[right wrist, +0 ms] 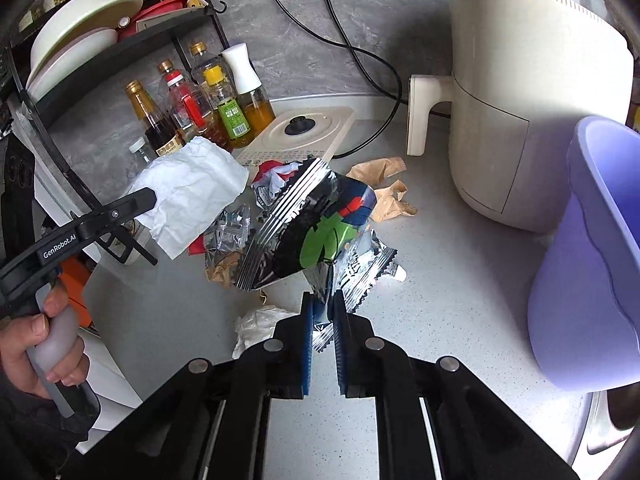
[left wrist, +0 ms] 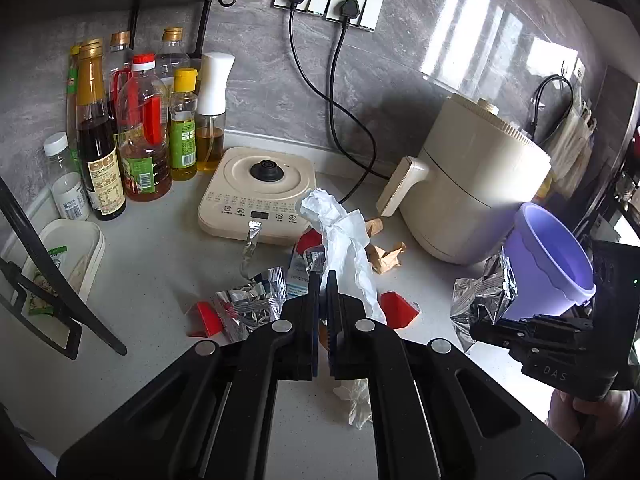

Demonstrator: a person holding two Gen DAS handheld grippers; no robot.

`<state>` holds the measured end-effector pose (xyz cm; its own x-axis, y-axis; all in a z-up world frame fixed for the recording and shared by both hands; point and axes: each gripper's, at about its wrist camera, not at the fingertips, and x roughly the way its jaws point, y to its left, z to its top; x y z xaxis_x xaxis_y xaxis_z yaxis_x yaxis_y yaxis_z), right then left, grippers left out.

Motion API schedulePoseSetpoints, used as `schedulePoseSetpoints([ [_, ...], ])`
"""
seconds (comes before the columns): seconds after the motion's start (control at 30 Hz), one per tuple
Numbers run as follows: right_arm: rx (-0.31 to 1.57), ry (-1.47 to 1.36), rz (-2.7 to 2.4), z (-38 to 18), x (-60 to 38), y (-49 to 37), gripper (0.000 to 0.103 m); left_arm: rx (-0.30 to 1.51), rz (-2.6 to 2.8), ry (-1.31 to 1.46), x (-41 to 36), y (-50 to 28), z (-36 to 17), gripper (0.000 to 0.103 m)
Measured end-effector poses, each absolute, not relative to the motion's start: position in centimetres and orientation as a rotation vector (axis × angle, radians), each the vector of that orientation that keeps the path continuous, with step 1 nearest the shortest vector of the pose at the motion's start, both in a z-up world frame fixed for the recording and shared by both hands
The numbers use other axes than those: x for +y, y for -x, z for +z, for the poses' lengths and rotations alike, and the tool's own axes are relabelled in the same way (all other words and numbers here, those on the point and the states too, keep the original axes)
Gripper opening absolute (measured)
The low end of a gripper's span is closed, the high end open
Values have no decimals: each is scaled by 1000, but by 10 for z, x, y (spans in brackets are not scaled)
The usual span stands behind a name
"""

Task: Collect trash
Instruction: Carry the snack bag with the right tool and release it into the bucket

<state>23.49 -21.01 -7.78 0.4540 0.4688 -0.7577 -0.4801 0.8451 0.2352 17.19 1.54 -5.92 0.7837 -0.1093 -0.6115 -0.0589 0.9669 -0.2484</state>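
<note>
My left gripper (left wrist: 323,280) is shut on a crumpled white tissue (left wrist: 340,236) and holds it above the counter; the tissue also shows in the right wrist view (right wrist: 192,192). My right gripper (right wrist: 323,300) is shut on a foil snack bag (right wrist: 304,224) with green and red print, lifted off the counter; the bag also shows in the left wrist view (left wrist: 482,296). A purple bin (right wrist: 592,256) stands at the right, close to the right gripper. More trash lies on the counter: silver wrappers (left wrist: 250,304), red scraps (left wrist: 398,308), brown paper (right wrist: 384,184) and a white wad (right wrist: 256,324).
A cream air fryer (right wrist: 532,100) stands behind the bin. A cream kettle base (left wrist: 260,188) sits at the back, with sauce and oil bottles (left wrist: 140,136) to its left. A black rack (right wrist: 100,60) holds bowls. Two black cords (left wrist: 340,112) run to wall sockets.
</note>
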Motion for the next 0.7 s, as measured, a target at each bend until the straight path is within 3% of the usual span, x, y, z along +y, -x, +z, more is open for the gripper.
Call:
schedulePoseSetpoints([
  [0.4, 718, 13, 595, 7, -273, -239, 10, 560, 33, 242, -23, -152, -11, 4],
  [0.7, 646, 12, 561, 41, -325, -250, 11, 519, 35, 216, -63, -144, 8, 4],
])
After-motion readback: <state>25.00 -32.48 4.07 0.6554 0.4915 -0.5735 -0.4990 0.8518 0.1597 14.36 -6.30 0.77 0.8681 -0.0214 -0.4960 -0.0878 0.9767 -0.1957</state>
